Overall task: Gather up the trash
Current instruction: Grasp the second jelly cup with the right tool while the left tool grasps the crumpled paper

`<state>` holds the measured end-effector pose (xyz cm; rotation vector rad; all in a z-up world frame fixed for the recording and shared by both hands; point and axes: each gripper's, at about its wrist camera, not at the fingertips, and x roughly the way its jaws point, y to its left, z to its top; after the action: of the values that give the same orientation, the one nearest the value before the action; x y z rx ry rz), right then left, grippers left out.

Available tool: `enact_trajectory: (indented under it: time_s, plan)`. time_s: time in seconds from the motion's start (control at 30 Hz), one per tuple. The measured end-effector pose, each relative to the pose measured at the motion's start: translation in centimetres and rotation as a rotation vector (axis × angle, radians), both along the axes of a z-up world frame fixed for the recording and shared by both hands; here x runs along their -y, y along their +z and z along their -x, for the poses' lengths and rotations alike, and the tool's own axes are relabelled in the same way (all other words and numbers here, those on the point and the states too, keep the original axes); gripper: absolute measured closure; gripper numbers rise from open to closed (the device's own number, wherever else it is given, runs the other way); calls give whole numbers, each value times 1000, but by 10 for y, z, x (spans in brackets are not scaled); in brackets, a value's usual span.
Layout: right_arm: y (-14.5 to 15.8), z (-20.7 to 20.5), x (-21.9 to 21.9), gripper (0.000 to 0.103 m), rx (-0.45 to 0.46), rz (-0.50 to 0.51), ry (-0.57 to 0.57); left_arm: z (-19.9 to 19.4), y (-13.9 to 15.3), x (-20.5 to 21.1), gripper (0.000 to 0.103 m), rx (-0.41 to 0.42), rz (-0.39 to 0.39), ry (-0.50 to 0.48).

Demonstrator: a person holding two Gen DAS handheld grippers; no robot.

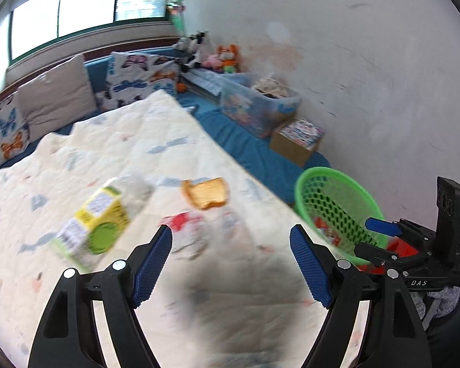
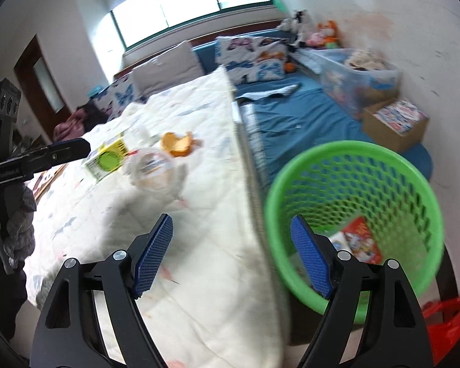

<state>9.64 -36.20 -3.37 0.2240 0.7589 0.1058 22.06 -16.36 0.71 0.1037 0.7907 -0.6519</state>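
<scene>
Yellow juice carton: light, crushable; take across its flat sides. Left gripper and right gripper: jaws apart, empty.

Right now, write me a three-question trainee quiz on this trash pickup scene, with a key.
1. True or false: the green basket already holds some packaging.
2. Which lies nearest the yellow carton on the white quilt? A) orange peel B) cardboard box C) butterfly pillow
3. Fill in: both the left gripper and the right gripper are ____, with nothing between the jaws.

Key: 1 true; 2 A; 3 open
</scene>
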Motion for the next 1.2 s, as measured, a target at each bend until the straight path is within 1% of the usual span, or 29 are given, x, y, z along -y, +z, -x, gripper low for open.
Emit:
enact_trajectory:
  time_s: [0.17, 0.33, 0.47, 0.77, 0.93, 1.07, 1.1, 1.17, 1.2]
  plan:
    - [-3, -23, -31, 24, -12, 2, 95, -4, -4, -34, 27, -7, 3, 51]
    - [-9, -48, -53, 23, -38, -20, 180, -6, -10, -52, 27, -14, -7, 74]
    - [-14, -71, -68, 22, -58, -31, 226, -8, -15, -65, 27, -21, -9, 90]
    - [-26, -109, -84, 20, -81, -35, 286, -9, -23, -75, 27, -31, -14, 93]
    - [-38, -129, -82, 20, -112, -71, 308, -10, -27, -77, 27, -36, -16, 88]
    - [-46, -139, -81, 20, -131, -105, 324, -12, -32, -78, 27, -42, -24, 84]
    - [-47, -140, -82, 20, -131, -101, 325, -12, -34, -78, 27, -44, -27, 83]
    - [-47, -140, -85, 23, -126, -90, 330, -13, -36, -77, 27, -49, -28, 77]
    - [-47, -140, -86, 26, -123, -85, 333, -13, -37, -75, 27, -49, -28, 76]
